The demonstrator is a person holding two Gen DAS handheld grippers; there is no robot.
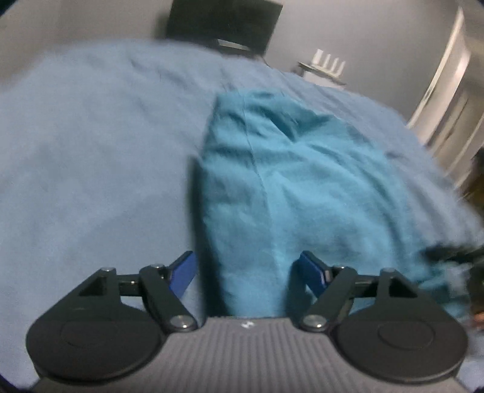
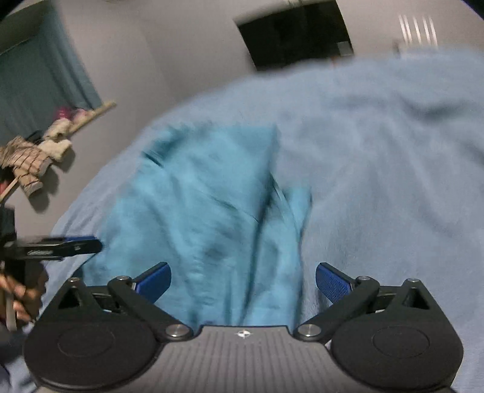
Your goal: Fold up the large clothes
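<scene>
The left gripper (image 1: 248,272) stands with its jaws spread wide and released; its two blue pads (image 1: 183,273) press on nothing. The teal garment (image 1: 290,187) runs forward from the gap between the fingers and spreads ahead and off toward the right finger, lying on the pale blue sheet (image 1: 90,169). Outside the left finger there is only sheet.

The right gripper (image 2: 243,282) is spread wider still, also released, both blue pads (image 2: 331,285) bare. Here the one garment (image 2: 193,217) again starts between the fingers and stretches ahead and toward the left finger; the sheet (image 2: 378,181) fills everything outside the right finger. Whether the cloth brushes the fingertips cannot be told through the blur.

In the right wrist view the left gripper (image 2: 77,245) shows out beyond the left finger, at the garment's edge, with a hand (image 2: 18,296) below it.

Count: two grippers, four pads, one garment, one sheet. Far ahead stand one dark screen (image 1: 224,24) and one white router (image 1: 328,60) with four aerials.

A small white mark sits on each gripper's body; no writing can be read.
</scene>
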